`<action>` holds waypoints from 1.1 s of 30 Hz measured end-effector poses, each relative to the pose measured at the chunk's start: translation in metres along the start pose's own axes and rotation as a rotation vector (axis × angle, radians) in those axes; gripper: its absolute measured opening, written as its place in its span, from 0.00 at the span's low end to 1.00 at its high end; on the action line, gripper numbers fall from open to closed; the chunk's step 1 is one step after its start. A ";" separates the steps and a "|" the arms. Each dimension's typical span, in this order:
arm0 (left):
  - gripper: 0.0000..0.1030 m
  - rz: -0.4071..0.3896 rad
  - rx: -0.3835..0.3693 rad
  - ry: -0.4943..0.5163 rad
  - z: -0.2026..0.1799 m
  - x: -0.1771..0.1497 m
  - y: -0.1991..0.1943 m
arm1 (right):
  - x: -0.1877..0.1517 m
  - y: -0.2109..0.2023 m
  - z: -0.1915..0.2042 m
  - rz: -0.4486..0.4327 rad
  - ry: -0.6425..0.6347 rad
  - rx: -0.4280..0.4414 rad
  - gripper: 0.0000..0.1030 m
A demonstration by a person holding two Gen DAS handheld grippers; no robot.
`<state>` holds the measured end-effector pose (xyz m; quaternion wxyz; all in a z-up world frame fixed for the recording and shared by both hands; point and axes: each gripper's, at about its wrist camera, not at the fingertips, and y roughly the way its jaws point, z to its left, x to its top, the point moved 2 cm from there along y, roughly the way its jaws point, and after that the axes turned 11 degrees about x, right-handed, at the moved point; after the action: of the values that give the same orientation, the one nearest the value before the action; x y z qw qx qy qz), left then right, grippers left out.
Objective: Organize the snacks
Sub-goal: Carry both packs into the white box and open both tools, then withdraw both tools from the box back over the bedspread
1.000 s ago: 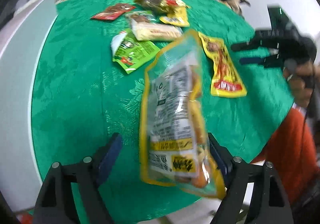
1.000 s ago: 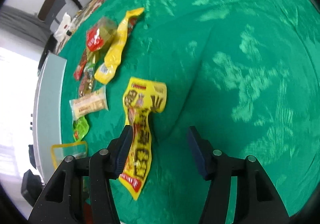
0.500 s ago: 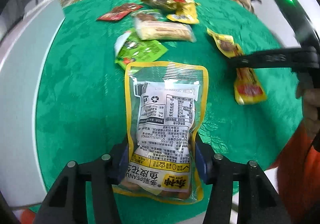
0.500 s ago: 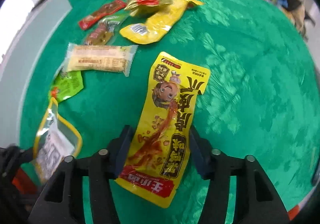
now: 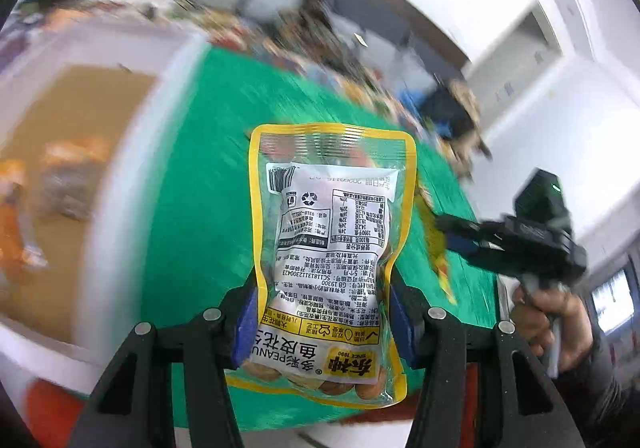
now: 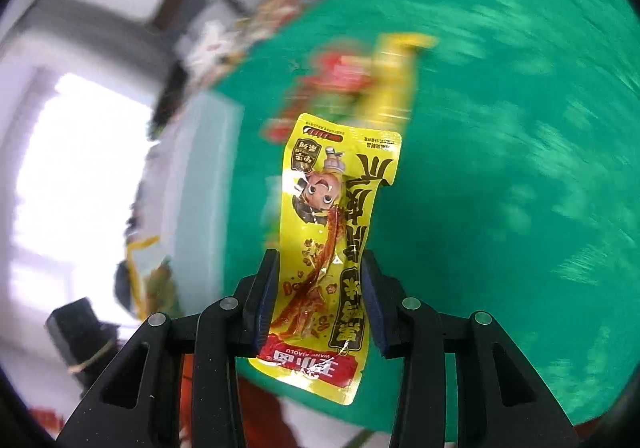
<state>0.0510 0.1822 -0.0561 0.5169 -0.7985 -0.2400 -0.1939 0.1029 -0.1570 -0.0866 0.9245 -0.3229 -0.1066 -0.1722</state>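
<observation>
While the green tablecloth (image 6: 520, 127) fills most of the right wrist view and streaks with blur, you have both grippers up off it, each with a packet. Off to the left in the left wrist view sits a brown box (image 5: 68, 183) with a pale rim, its contents too smeared to name. Your left gripper (image 5: 322, 316) is clamped on the peanut pouch (image 5: 332, 248), the clear bag with the yellow border, blue pads pressing its lower sides, printed back panel facing the camera, nuts bunched at the bottom; the pouch stands up between the fingers, clear of the cloth. Your right gripper (image 6: 320, 292) has just been closing, and the long yellow snack strip (image 6: 332, 232) with the cartoon face sits between its pads, gripped near the red-banded end, the rest rising up and away from the fingers above the cloth. The left wrist view shows that same right gripper (image 5: 456, 232) out at the right edge, your hand (image 5: 548, 316) wrapped around its handle. Farther back on the cloth, a blurred cluster of red and yellow packets (image 6: 360, 79) lies well apart from both held ones.
</observation>
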 end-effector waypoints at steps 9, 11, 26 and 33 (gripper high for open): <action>0.78 -0.047 0.486 -0.180 0.164 0.044 -0.042 | -0.002 0.148 0.223 0.186 -0.338 0.261 0.71; 0.78 -0.032 0.557 -0.209 0.185 0.040 -0.041 | -0.010 0.183 0.244 0.270 -0.352 0.262 0.71; 0.78 -0.097 0.476 0.103 0.066 0.041 0.056 | -0.017 0.068 -0.044 -0.060 -0.432 -0.587 0.70; 0.78 -0.029 0.532 0.147 0.054 0.030 0.075 | -0.001 0.013 -0.116 -0.190 -0.323 -0.683 0.70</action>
<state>0.1226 0.2112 -0.1151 0.7215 -0.6150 -0.2559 -0.1890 0.1164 -0.2205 -0.1830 0.7151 -0.6236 -0.2170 -0.2298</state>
